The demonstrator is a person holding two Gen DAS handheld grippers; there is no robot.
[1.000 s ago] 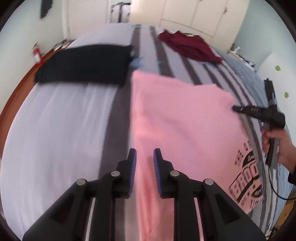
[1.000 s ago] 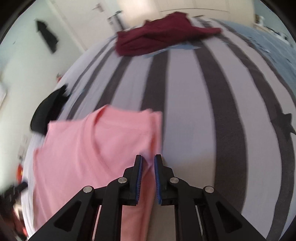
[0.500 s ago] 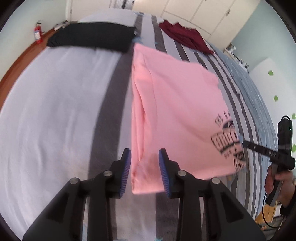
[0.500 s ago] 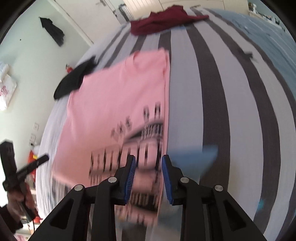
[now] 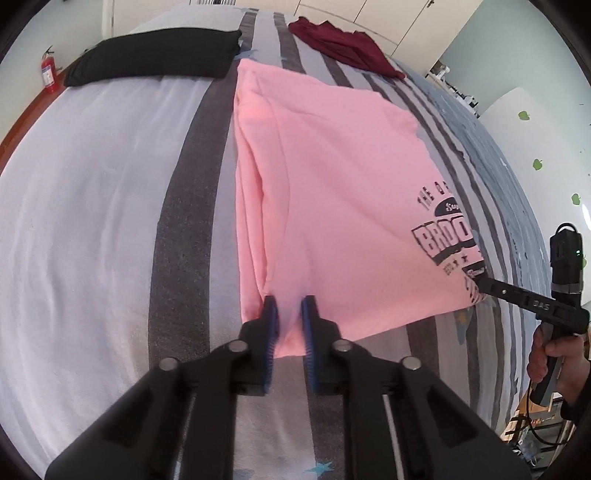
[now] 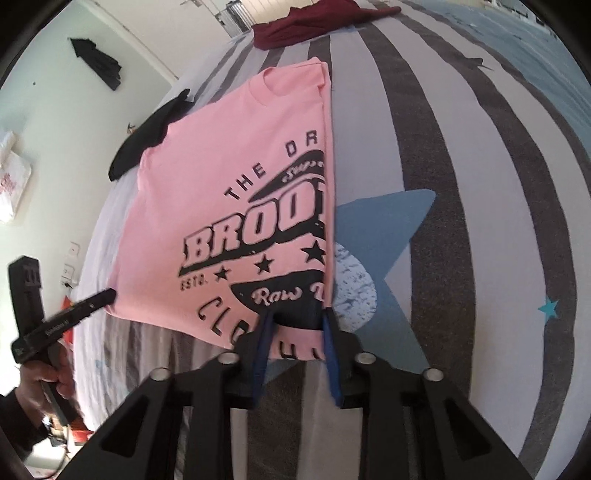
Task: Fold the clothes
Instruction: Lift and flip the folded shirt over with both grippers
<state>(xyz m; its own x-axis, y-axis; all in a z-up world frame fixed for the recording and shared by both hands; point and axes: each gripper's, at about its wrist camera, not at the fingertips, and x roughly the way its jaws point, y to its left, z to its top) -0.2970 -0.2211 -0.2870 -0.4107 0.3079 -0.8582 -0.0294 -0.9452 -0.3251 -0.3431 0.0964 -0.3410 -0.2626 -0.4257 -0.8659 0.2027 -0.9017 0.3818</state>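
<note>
Your left gripper [image 5: 289,301] and right gripper [image 6: 297,317] have just closed their jaws, each pinching the pink shirt's [image 5: 332,192] near edge on the bed [image 5: 92,221].

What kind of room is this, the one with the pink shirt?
Most likely a bedroom. The pink shirt lies on a wide bed with a striped cover, a black pillow sits at its far end, and tall white cupboard doors stand behind.

Pink T-shirt [image 5: 332,192] with black print, grey-and-white striped bedspread [image 5: 92,221], maroon garment [image 5: 343,46]
</note>
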